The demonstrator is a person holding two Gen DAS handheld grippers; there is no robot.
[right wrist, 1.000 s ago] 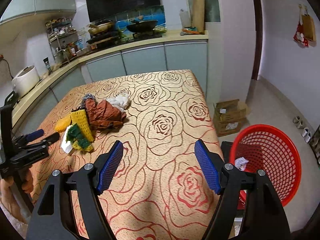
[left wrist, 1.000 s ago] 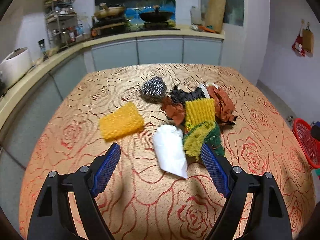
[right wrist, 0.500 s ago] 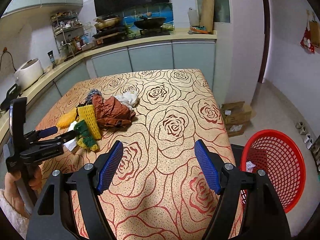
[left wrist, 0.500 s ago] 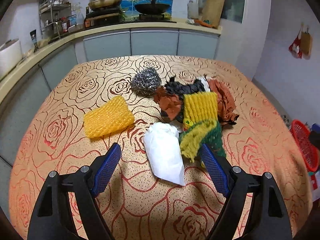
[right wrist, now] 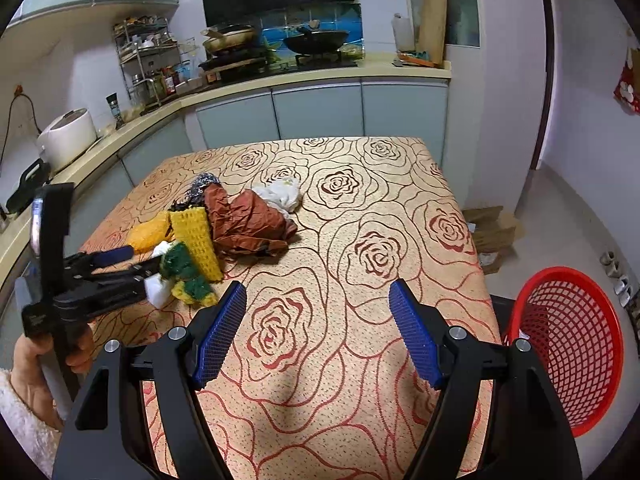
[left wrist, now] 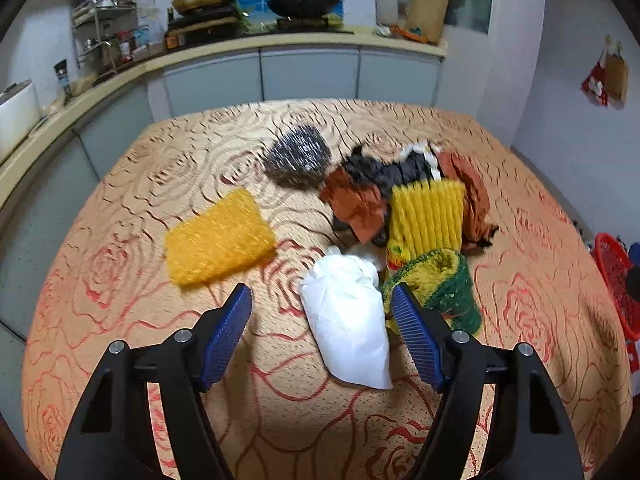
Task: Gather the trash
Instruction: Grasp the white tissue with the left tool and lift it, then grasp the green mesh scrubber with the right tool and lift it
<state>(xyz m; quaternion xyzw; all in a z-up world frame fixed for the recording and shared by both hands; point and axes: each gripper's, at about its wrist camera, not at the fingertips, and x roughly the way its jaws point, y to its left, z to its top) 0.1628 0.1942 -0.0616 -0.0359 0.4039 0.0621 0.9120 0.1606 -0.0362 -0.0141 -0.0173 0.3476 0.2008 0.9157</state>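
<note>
A small heap of trash lies on the rose-patterned tablecloth [left wrist: 120,280]: a white bag [left wrist: 348,320], an orange mesh sponge [left wrist: 218,240], a steel scourer [left wrist: 298,156], crumpled brown paper [left wrist: 352,204], a yellow foam net [left wrist: 426,216] and a green-yellow cloth [left wrist: 444,284]. My left gripper [left wrist: 320,300] straddles the white bag; its jaws are closing, and the left pad stands clear of the bag. In the right wrist view the left gripper [right wrist: 140,262] reaches into the heap [right wrist: 192,248]. My right gripper [right wrist: 317,292] hovers open over bare cloth, nothing between its fingers.
A red mesh basket [right wrist: 568,344] stands on the floor off the table's right edge, with a cardboard box [right wrist: 490,232] behind it. A white tissue [right wrist: 280,194] lies at the heap's far side. The kitchen counter [right wrist: 320,76] runs along the back and left.
The left gripper has come down closer to the white bag and its jaws have narrowed around it. The right gripper has drifted over the table, jaws unchanged.
</note>
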